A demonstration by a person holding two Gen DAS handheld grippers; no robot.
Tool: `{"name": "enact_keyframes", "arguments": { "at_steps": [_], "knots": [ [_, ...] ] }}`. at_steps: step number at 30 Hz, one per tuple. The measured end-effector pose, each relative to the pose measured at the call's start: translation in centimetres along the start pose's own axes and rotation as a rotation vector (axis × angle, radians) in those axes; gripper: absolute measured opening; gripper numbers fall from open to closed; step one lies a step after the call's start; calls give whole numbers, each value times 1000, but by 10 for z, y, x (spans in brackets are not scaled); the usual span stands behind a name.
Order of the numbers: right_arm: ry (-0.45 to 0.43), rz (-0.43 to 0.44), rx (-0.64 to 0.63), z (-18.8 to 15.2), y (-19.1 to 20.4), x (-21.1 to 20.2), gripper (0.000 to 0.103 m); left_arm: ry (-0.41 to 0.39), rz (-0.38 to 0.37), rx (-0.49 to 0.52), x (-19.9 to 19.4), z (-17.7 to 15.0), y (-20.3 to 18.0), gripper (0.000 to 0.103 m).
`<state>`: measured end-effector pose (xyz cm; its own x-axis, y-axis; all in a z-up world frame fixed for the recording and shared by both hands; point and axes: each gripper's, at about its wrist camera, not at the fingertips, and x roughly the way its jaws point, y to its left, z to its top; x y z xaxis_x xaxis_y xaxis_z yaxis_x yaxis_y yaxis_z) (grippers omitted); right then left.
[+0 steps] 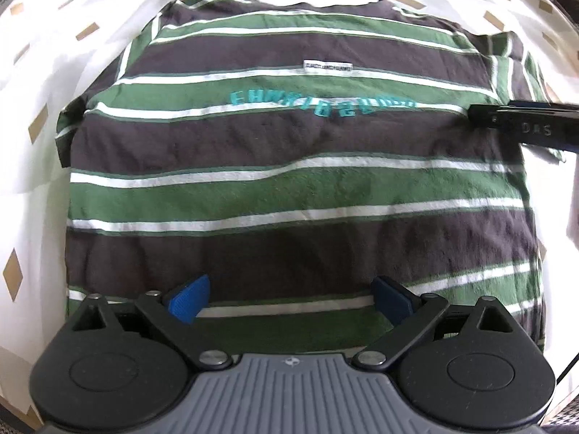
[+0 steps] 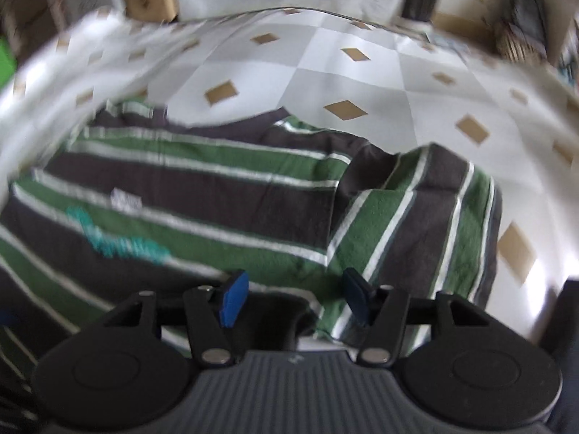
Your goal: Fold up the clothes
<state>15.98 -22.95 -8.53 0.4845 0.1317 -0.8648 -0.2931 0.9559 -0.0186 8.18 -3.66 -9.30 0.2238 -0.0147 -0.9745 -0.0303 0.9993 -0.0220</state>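
Blue-padded, the left gripper [image 1: 291, 298] hangs at six o'clock over the striped shirt [image 1: 289, 188], jaws spread wide and empty. That shirt lies flat on a white cloth with tan diamonds [image 1: 47, 72]. At three o'clock, the right gripper [image 2: 291, 298] stands half spread, apparently empty above a folded sleeve [image 2: 427, 224], though blur obscures it.

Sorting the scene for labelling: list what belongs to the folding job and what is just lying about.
Belongs to the job:
- striped shirt, sleeve folded in
- left hand-held gripper, open
- right hand-held gripper, open

Just lying about:
- white sheet with tan diamonds
- blurred clutter beyond the bed
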Motion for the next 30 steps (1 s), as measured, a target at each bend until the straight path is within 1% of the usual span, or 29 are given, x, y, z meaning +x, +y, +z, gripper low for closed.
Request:
{"name": "enact_keyframes", "arguments": {
  "at_steps": [4,5,8,11,15,16,17,19,21,24,26,30],
  "knots": [
    [7,-10,33,-4,-9,-2,59,-3,-10,38,-3,-8,-12,99],
    [8,-16,41,-5,-11,-3,61,-2,-14,48,-3,-11,-15,100],
    [10,-40,67,-10,-17,-5,61,-4,-25,72,-4,-21,-18,102],
    [21,-78,90,-13,-20,-9,62,3,-43,95,-6,-26,-24,102],
    [41,-171,105,-15,-17,-17,60,2,-77,170,-9,-33,-36,102],
    [40,-178,114,-16,-15,-22,60,-1,-92,171,-11,-35,-36,102],
    [31,-167,129,-17,-15,-28,60,-4,-108,165,-13,-36,-35,101],
    [15,-110,175,-20,-15,-41,60,-20,-123,142,-18,-38,-29,101],
    [12,-69,226,-24,-14,-53,61,-53,-94,130,-25,-42,-22,101],
    [14,-45,269,-32,-8,-66,61,-107,-12,150,-29,-47,-10,101],
    [15,-31,300,-40,-5,-73,61,-122,21,147,-30,-48,-2,101],
    [20,13,402,-59,-2,-84,61,-119,14,109,-29,-54,9,101]
  ]
}}
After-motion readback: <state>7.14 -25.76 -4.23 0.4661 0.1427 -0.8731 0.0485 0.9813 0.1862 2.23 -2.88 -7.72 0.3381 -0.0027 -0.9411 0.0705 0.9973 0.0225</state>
